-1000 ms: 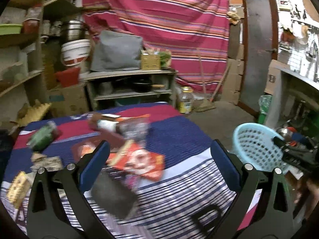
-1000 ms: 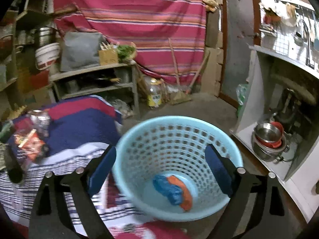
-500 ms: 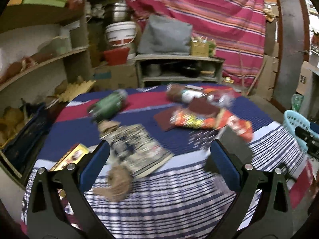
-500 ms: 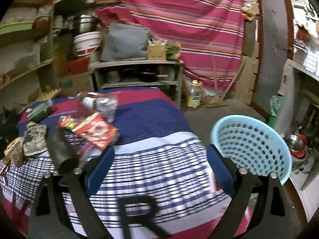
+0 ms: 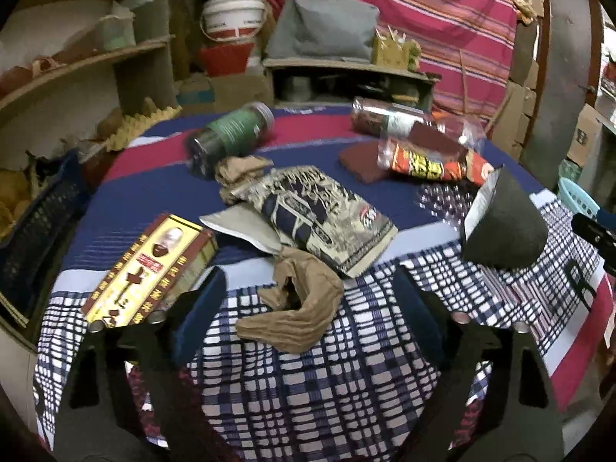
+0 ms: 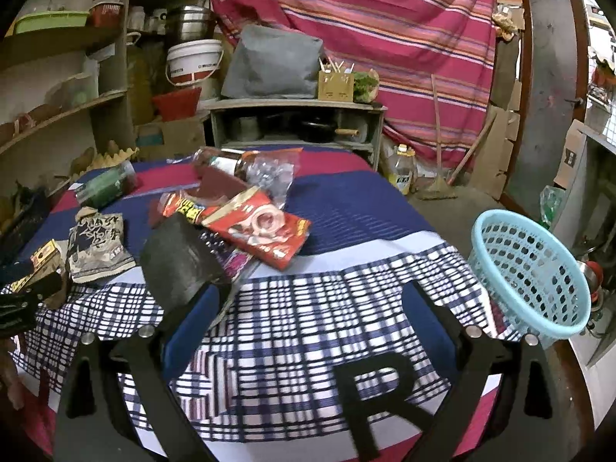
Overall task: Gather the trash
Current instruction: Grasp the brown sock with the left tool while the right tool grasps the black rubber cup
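Hovering over the near edge of the desk (image 5: 292, 392), your left claw (image 5: 308, 300) has just been narrowing, still open and empty around the crumpled brown stocking (image 5: 296, 304), while your right claw (image 6: 312, 308) waits wide open, empty, the basket (image 6: 531, 273) right of it.

The cloth (image 5: 315, 385) is checked navy and white, banded blue and crimson farther back. A tan rag (image 5: 296, 308) lies on it, with a green jar (image 5: 231, 134), a red wrapper (image 6: 261, 231) and a black pouch (image 5: 504, 227). The basket (image 6: 539, 269) is pale blue.
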`<state>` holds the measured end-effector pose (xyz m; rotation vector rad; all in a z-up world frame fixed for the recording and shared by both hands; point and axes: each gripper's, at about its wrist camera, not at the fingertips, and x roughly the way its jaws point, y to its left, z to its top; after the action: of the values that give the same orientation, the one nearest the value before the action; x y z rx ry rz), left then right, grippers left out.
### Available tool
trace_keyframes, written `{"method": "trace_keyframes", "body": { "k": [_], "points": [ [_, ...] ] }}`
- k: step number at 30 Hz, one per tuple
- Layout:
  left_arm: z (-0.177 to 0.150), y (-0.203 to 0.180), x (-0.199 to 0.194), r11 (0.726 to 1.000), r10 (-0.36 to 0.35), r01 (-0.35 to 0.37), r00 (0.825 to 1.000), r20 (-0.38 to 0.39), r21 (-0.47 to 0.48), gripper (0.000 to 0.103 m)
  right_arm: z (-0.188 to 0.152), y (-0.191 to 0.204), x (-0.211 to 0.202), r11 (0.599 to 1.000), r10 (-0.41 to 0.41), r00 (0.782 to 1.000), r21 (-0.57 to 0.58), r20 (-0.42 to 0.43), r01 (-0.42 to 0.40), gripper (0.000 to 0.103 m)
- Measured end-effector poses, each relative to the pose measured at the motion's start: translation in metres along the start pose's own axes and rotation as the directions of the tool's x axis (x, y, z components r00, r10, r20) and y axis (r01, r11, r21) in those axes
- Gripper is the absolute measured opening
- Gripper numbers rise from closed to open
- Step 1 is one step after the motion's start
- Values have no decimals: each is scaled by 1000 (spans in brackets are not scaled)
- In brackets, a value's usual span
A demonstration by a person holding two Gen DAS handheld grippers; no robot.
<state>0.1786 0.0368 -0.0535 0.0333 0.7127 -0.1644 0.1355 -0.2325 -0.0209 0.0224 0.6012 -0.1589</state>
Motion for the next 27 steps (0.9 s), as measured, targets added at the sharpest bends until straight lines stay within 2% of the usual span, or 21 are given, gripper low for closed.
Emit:
{"method": "trace_keyframes", "body": {
  "k": [2, 3, 6, 16, 21, 27],
  "points": [
    [0, 0, 5, 1000, -19, 19, 1000, -21, 5, 62, 0, 4, 0, 1000, -3, 1000, -8, -2, 3, 94],
    [0, 0, 8, 1000, -25, 25, 999, -31, 8, 58, 0, 6, 0, 1000, -6, 1000, -12, -2, 6, 94],
    [1, 1, 13, 999, -31, 32, 998, -49, 15, 36, 2, 10, 0, 1000, -10, 1000, -22, -3, 10, 94],
    [5, 16, -18, 999, -39, 39, 999, 2, -5, 36, 6, 28, 0, 998, 27, 1000, -50, -9, -28, 94],
    [18, 25, -35, 1000, -20, 21, 998, 54, -19, 36, 6, 49, 13, 994, 60, 997, -90, -46, -64, 97],
    [27, 32, -37, 1000, -9, 11, 997, 72, -30, 36, 7, 67, 34, 990, 78, 993, -115, -83, -87, 97]
  ]
}}
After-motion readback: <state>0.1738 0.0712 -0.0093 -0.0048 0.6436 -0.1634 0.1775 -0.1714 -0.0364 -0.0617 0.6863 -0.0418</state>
